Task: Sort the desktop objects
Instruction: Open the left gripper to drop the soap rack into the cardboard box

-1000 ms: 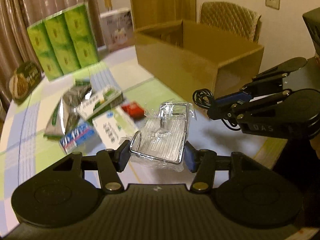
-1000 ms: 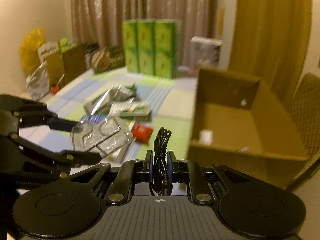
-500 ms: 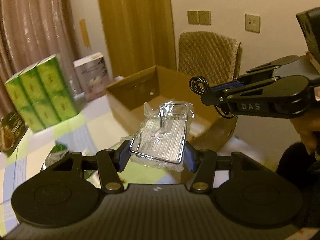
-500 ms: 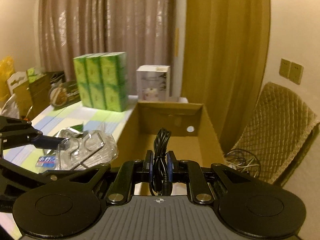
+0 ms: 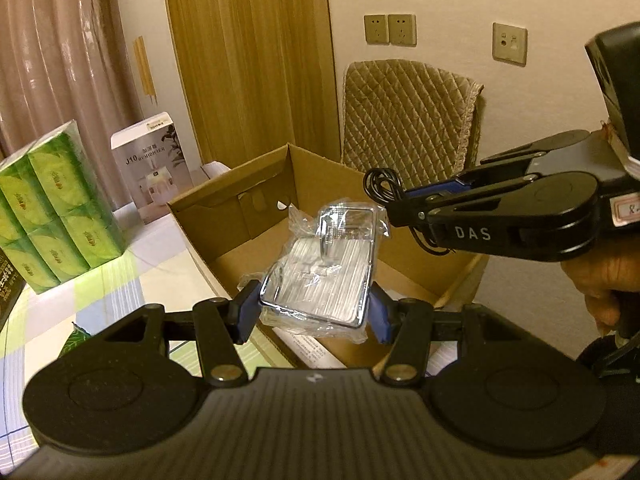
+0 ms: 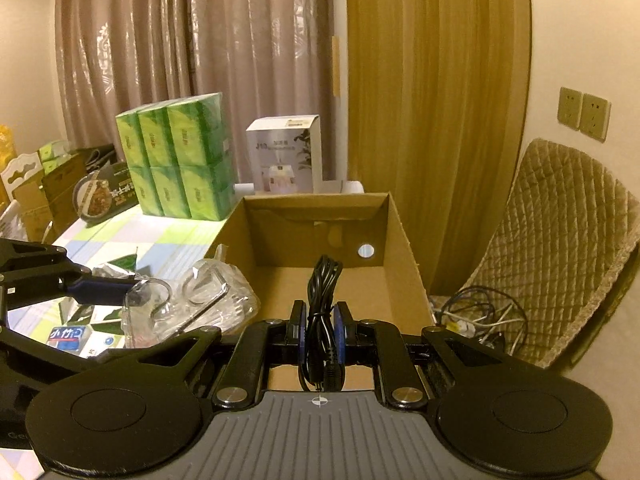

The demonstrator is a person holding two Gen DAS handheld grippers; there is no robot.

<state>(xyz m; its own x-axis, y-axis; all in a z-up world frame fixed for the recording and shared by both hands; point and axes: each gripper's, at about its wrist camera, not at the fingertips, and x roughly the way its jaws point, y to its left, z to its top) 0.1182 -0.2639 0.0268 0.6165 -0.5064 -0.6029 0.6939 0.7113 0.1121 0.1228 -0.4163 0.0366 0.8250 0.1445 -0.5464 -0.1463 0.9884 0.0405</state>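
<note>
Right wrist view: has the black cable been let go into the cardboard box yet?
No, the right gripper is shut on the black cable, holding it above the cardboard box.

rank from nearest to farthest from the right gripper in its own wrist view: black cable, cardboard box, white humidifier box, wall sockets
1. black cable, clamped in the right gripper.
2. cardboard box, open just ahead.
3. white humidifier box, behind the box, left.
4. wall sockets, far right wall.

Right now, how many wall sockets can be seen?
3, all in the left wrist view: two side by side above the chair, one further right. Others may be hidden.
</note>
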